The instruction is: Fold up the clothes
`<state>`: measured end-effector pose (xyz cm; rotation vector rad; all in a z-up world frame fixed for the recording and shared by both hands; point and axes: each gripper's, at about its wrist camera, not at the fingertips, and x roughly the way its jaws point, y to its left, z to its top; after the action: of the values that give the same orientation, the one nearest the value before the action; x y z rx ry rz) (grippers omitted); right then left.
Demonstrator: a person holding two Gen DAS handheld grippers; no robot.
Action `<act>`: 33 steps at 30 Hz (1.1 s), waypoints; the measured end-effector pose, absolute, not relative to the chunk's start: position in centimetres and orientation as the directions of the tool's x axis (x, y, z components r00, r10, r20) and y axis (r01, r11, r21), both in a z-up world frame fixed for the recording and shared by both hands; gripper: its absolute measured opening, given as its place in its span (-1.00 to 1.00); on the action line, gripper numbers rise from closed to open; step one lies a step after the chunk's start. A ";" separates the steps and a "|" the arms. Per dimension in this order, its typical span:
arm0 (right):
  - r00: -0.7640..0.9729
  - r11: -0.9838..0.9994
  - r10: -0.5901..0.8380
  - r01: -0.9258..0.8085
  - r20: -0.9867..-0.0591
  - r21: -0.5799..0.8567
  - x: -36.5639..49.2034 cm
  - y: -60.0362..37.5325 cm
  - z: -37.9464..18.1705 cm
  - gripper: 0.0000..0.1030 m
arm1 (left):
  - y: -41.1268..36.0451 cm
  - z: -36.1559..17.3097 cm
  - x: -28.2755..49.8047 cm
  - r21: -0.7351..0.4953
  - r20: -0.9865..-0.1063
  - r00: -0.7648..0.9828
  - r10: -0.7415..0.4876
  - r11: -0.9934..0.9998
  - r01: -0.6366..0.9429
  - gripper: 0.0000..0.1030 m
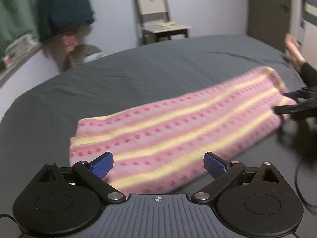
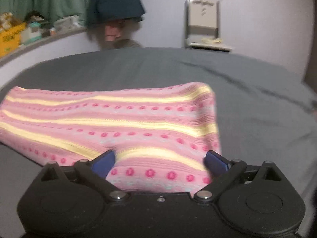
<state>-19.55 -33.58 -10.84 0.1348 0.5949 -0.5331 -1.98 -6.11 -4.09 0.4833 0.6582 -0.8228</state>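
A pink knit garment with yellow stripes and rows of pink dots (image 1: pixel 168 127) lies folded into a long band on the grey bed sheet (image 1: pixel 138 75). My left gripper (image 1: pixel 158 162) hovers open over the band's near left end, with nothing pinched between its blue pads. My right gripper (image 2: pixel 160 158) is open too, at the band's right end (image 2: pixel 138 123); the cloth runs between its spread fingers, and the left finger (image 2: pixel 105 162) dents the fabric. In the left wrist view the right gripper (image 1: pixel 287 102) shows at the far right edge of the garment.
A chair (image 1: pixel 158 13) stands against the wall beyond the bed. A dark blue garment (image 2: pixel 115 2) hangs beside green curtains (image 2: pixel 49 0). A cluttered sill (image 2: pixel 11 35) runs along the left. Bare skin and a black sleeve (image 1: pixel 309 73) are at the right.
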 end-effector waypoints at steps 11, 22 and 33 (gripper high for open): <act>0.669 0.841 -0.520 0.509 -0.532 -0.183 -16.1 -26.6 -12.8 1.00 | -5.4 -3.3 -1.3 0.195 -0.642 0.533 -0.551 0.555 0.809 0.92; 0.661 0.830 -0.549 0.506 -0.511 -0.236 -16.1 -25.3 -13.1 1.00 | -3.1 0.8 -1.7 0.184 -0.655 0.539 -0.529 0.580 0.793 0.92; 0.661 0.829 -0.550 0.505 -0.510 -0.239 -16.2 -25.4 -13.1 1.00 | 1.9 8.2 -1.1 0.100 -0.632 0.652 -0.418 0.791 0.604 0.92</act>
<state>-16.21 -25.40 -13.06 -0.0793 0.6025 -0.5977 -1.11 1.94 8.23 0.3164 0.6306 -0.5911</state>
